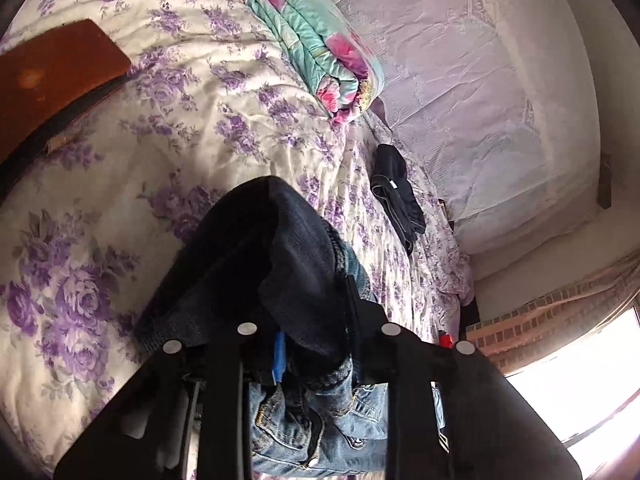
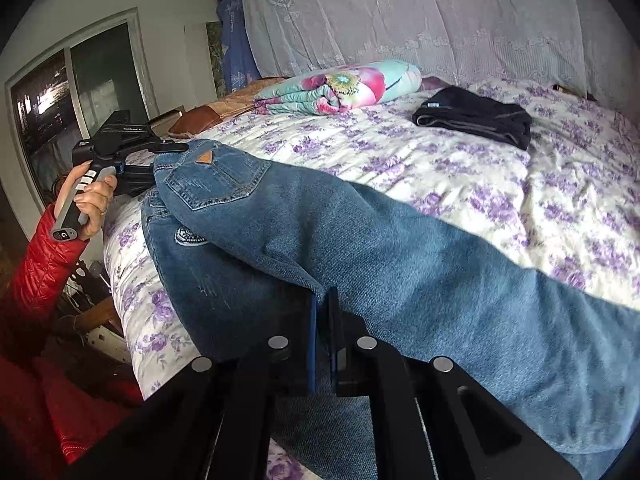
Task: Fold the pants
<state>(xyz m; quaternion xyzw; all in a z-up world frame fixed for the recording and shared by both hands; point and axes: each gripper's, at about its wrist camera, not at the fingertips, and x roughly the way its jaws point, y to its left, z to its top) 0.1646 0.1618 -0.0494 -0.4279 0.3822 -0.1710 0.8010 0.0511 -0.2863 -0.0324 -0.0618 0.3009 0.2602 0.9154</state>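
Blue jeans are stretched across the floral bed between both grippers, back pocket up. My right gripper is shut on a fold of the denim leg near the bed's front edge. My left gripper shows in the right wrist view at the jeans' waistband, held by a hand in a red sleeve. In the left wrist view the left gripper is shut on the bunched waistband of the jeans, whose dark inner side hides the fingertips.
A folded floral quilt and a folded black garment lie at the back of the bed. A lace curtain hangs behind. A brown cushion sits at the bed's end. A window is at left.
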